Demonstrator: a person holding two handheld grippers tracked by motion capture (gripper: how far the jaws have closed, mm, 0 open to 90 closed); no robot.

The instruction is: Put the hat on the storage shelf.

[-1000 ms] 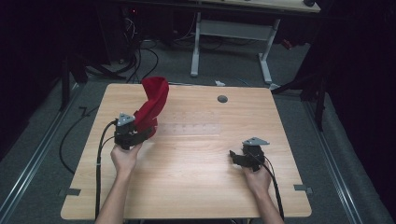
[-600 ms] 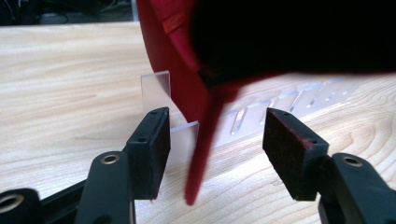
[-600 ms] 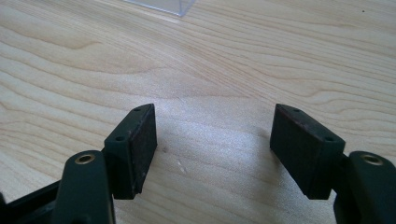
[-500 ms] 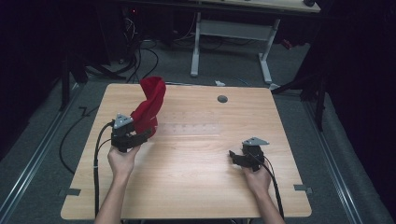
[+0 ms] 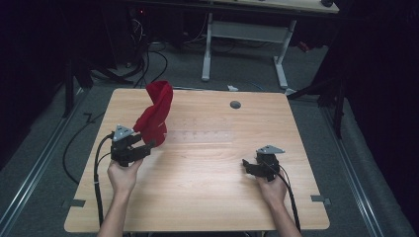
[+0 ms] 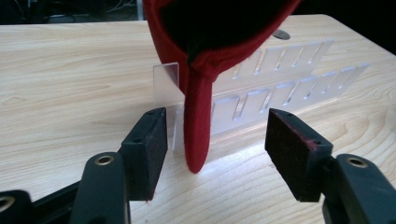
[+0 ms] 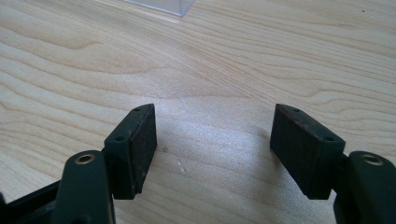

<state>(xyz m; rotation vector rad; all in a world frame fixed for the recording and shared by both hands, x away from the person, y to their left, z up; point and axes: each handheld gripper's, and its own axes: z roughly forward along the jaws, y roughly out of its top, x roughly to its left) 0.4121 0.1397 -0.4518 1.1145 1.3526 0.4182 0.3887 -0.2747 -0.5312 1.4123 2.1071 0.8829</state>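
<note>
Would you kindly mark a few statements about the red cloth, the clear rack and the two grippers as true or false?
1. The red cloth hangs over the clear slotted rack. True.
2. The left gripper is clamped on the cloth. False: its jaws have just been opening, and the cloth's tip hangs between the pads, apart from them.
3. The right gripper holds a cloth. False: its jaws stand open over bare table.
4. The cloth is blue. False: red.
5. The table is wooden. True.

Lab or recording studio: lone wooden table (image 5: 197, 197) under light, dark surroundings, floor cables (image 5: 148, 54), grey carpet (image 5: 29, 163), desk frame (image 5: 247, 34) behind.
</note>
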